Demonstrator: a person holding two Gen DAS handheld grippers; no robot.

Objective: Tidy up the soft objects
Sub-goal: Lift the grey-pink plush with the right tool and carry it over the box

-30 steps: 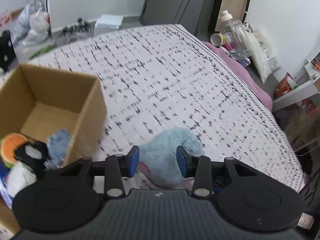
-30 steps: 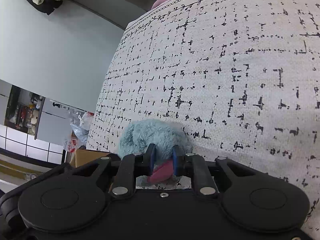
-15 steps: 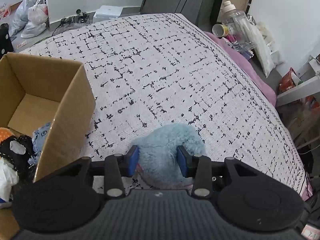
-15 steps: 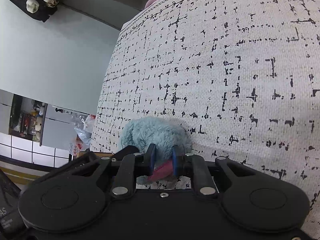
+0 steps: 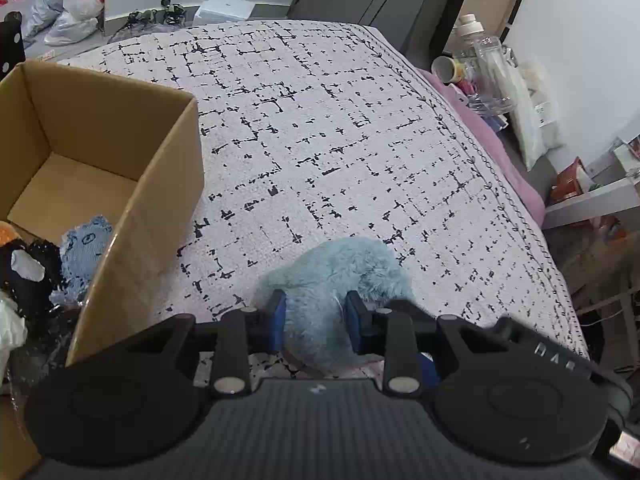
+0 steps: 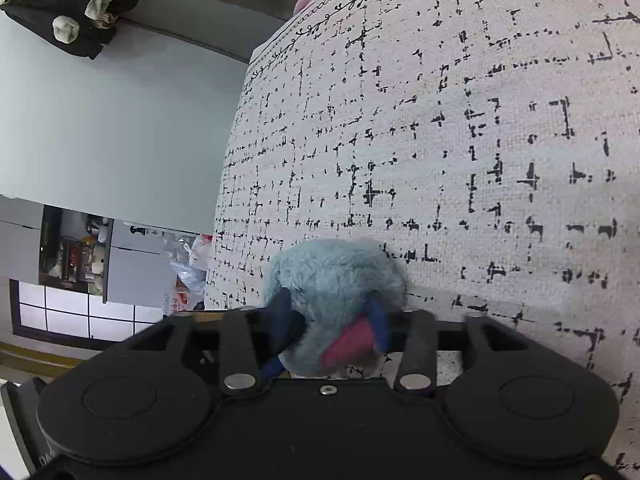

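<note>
The step in hand is the pick-up of the blue plush toy (image 5: 340, 276), which lies on the bed (image 5: 320, 140) just to the right of the cardboard box (image 5: 160, 184). The left gripper (image 5: 316, 322) has its jaws set around the toy's near end, the blue pads pressing into the fur on both sides; the grip looks closed on the toy, though the soft pile hides how firm it is. The right gripper (image 6: 332, 320) has its jaws spread partway, with the toy's fur and a pink part between them; whether they grip or merely bracket it cannot be told, as this part of the right wrist view is blurred.

The next move probably calls for a lift clear of the bed, a carry leftward over the box wall, and a release above the box floor.

Inside the box, a light blue knitted item (image 5: 86, 248), a black-and-white soft item (image 5: 30, 268) and an orange one (image 5: 8, 232) are cut off by the frame edge. The toy's underside and overall shape are hidden by the gripper bodies.
</note>
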